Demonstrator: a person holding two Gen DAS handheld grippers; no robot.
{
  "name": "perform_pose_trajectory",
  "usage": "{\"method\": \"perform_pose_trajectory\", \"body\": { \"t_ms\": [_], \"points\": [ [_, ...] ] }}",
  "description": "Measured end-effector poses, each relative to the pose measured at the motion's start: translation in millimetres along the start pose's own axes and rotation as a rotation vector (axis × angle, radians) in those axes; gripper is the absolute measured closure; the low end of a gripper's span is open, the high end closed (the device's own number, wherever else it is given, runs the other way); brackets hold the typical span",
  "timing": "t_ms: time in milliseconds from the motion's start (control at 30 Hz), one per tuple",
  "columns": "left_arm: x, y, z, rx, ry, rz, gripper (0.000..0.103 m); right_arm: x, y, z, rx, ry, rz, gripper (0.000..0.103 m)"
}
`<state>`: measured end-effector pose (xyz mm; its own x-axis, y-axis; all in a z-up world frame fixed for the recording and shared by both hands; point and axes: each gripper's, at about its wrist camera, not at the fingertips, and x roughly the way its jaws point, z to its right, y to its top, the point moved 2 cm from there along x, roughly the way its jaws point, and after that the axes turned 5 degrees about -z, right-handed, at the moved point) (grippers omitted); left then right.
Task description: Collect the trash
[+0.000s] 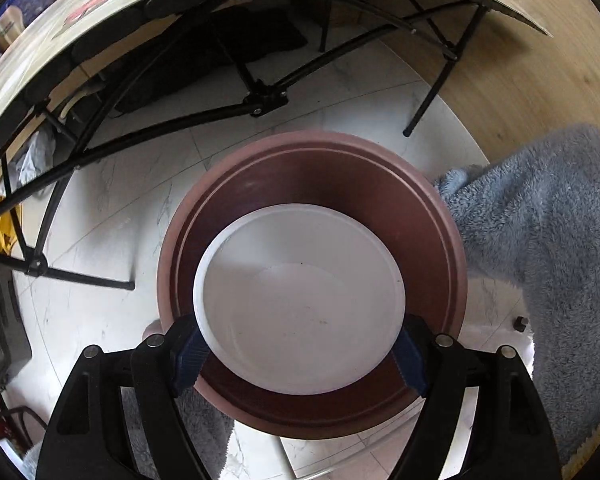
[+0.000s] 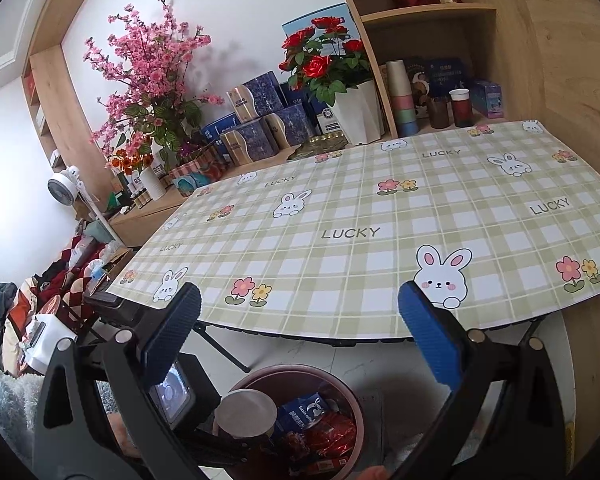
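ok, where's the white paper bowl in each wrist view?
Left wrist: white paper bowl centre, between the left gripper pads, above the bin.
Right wrist: bowl bottom centre-left, seen from outside, over the trash.
Shared landmark: brown trash bin.

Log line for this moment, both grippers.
left gripper: around white bowl over bin | right gripper: open, empty | table

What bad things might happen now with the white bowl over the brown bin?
1. The left gripper holds the white bowl only by its rim, so it may slip out crooked.
2. The bowl hangs toward the near side of the brown bin; it might hit the rim and roll onto the floor.
3. Wrappers already lie in the bin, so the bowl may perch on top.
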<state>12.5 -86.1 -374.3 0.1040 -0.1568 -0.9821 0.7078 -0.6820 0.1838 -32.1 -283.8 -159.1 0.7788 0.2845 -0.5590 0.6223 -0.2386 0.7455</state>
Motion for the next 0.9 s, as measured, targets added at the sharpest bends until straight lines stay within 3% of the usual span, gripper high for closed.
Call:
{"method": "perform_pose_trajectory", "body": {
  "t_ms": [200,300,567,667,900],
  "points": [
    [-38,10,-8,-0.035,0.006,0.103,0.015,-3,3,-2,-0.007,-0.009,0.017,0.006],
    [-71,17,-17,-0.038,0.048,0.179,0.014,-5,6,-3,-0.007,-0.021,0.031,0.006],
    [-203,32,-40,-0.098,0.136,0.468,0.009,-10,20,-15,-0.019,0.016,0.003,0.006],
    [-243,30,-45,-0.132,0.161,0.533,0.007,-15,30,-27,-0.055,-0.007,0.013,0.006],
    [-339,18,-45,-0.188,0.260,0.769,0.006,-33,55,-55,-0.144,-0.075,0.063,0.006]
  ]
}}
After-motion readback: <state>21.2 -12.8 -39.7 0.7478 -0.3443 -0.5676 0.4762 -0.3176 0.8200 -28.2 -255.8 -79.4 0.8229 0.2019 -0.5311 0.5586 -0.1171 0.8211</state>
